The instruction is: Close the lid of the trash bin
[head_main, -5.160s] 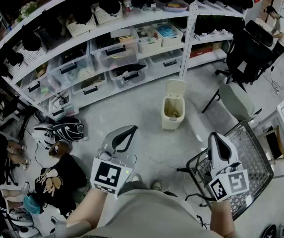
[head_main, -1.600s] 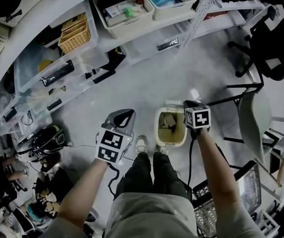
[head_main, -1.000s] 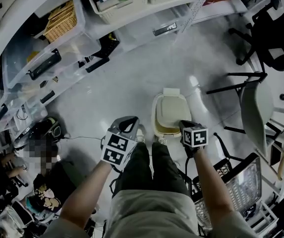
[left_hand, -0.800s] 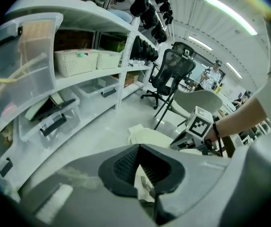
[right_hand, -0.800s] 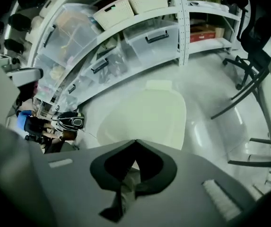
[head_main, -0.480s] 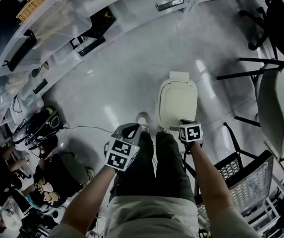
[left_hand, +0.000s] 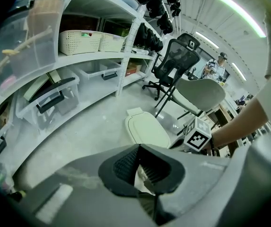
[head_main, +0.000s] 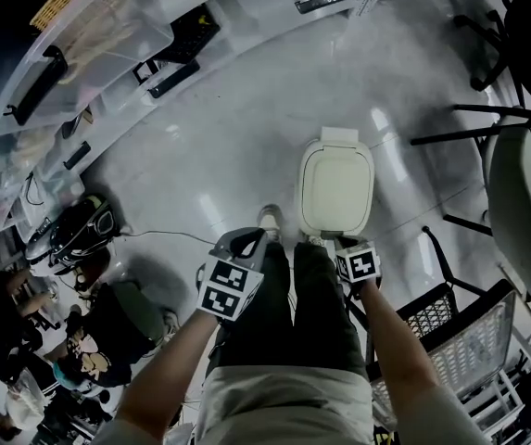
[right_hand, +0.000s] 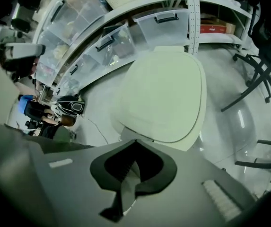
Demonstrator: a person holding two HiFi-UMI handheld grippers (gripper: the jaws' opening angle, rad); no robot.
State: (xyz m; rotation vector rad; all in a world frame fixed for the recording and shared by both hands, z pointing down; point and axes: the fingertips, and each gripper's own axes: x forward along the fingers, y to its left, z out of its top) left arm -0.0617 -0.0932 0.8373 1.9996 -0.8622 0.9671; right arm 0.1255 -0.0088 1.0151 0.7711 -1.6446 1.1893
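Trash bin [head_main: 336,213], cream, standing on the bare floor [head_main: 228,146], lid [head_main: 335,179] lying flat down over it; right claw [head_main: 346,246] clenched, empty, just beside its near edge; left claw [head_main: 249,240] clenched, empty, apart; closing step judged done, next move only a clean withdrawal

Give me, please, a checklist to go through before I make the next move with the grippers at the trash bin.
1. Trash bin lid lies flat, no gap seen: ok.
2. Right gripper shut and holding nothing: ok.
3. Right gripper clear of the lid's near edge: cannot tell, as it sits right at that edge.
4. Left gripper shut, empty, apart from the lid: ok.
5. Chair stands apart from the lid: ok.
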